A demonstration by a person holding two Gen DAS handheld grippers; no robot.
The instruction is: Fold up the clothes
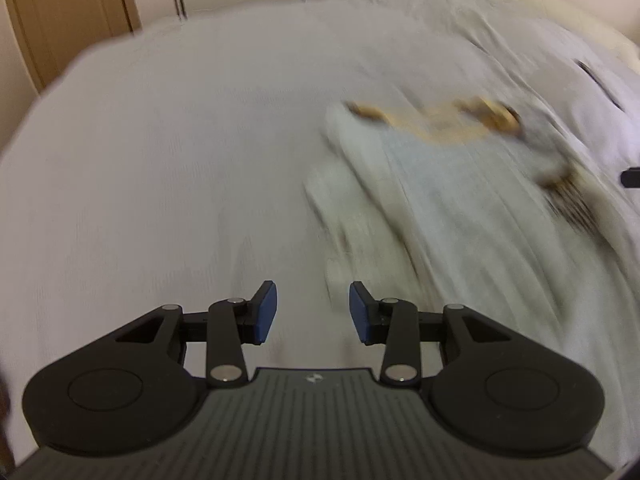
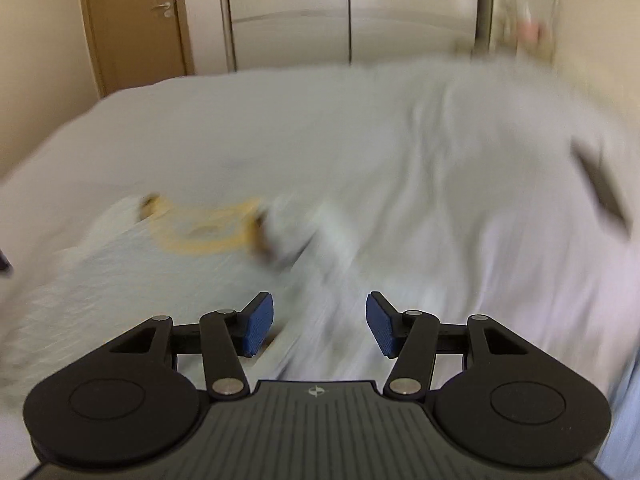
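Note:
A pale grey garment [image 1: 452,184] with a yellow-trimmed neckline [image 1: 444,126] lies spread on the white bed sheet [image 1: 180,152], blurred by motion. In the left wrist view it lies ahead and to the right of my left gripper [image 1: 313,312], which is open and holds nothing. In the right wrist view the same garment [image 2: 120,280] with its yellow neckline [image 2: 208,232] lies ahead to the left, its edge reaching under my right gripper [image 2: 320,322]. That gripper is open too, with only cloth seen between its blue pads [image 2: 258,326].
A dark flat object [image 2: 602,188] rests on the sheet at the right. Beyond the bed stand a wooden door [image 2: 136,24] and pale wardrobe panels [image 2: 288,16]. A black part [image 1: 631,178] shows at the right edge of the left wrist view.

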